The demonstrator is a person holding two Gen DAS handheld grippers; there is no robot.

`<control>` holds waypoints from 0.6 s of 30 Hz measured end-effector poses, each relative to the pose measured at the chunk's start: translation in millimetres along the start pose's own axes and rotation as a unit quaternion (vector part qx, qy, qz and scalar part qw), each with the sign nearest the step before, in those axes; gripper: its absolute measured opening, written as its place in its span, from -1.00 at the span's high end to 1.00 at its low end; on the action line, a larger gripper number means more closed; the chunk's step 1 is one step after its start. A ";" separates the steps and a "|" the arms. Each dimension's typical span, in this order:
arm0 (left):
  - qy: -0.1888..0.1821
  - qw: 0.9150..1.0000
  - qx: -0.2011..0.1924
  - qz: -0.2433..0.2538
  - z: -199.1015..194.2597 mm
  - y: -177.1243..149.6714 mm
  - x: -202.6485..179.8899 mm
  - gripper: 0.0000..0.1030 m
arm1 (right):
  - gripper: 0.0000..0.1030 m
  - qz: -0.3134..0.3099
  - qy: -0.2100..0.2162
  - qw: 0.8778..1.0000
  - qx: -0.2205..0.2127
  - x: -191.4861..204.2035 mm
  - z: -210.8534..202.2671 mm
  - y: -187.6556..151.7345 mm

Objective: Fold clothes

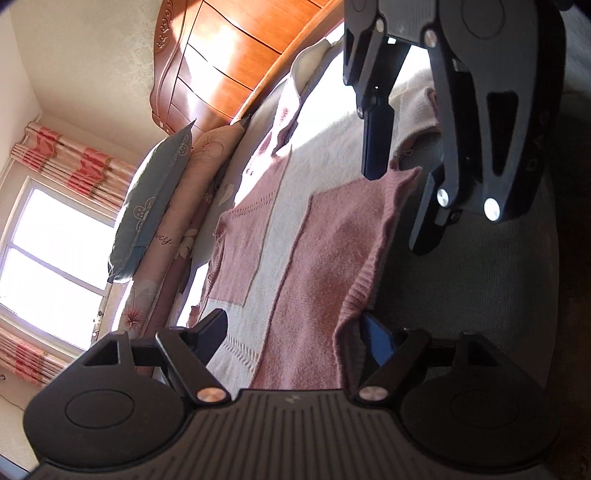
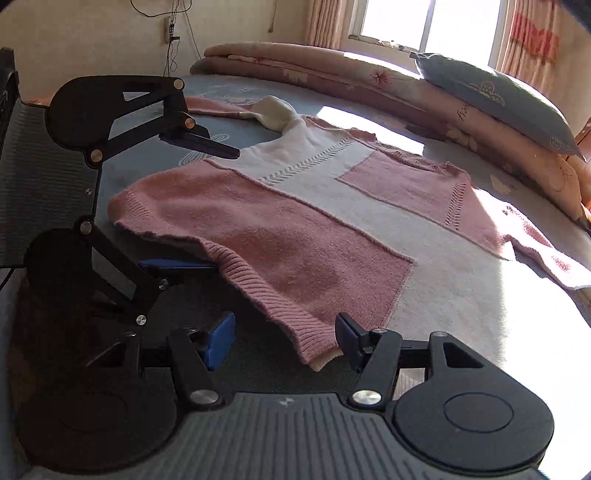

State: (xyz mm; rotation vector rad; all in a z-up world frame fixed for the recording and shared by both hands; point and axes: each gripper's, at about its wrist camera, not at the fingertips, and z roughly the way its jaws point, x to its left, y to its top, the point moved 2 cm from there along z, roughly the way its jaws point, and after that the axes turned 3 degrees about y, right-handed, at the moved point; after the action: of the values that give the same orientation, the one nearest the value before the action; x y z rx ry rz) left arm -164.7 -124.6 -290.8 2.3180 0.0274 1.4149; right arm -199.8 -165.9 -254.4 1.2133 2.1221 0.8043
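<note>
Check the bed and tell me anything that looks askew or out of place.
Little stands out. The pink and white sweater lies spread on the bed, but its ribbed hem corner near the right gripper is turned up, showing the white underside. Nothing looks spilled or damaged.

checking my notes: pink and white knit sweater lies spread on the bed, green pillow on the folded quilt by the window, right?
Not quite. The pillow on the folded quilt is blue-grey, not green, as the right wrist view shows. The pink and white knit sweater does lie spread on the bed by the window.
</note>
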 end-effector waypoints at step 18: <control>0.012 0.999 0.037 -0.027 17.9 -6.6 -4.9 0.47 | 0.84 -0.149 -0.085 0.985 -0.035 23.5 12.7 19.6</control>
State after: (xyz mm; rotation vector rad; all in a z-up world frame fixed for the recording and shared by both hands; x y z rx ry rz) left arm -150.5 -125.7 -304.4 2.3407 0.1515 1.4371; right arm -190.1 -134.3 -252.6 0.8670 2.0508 0.6129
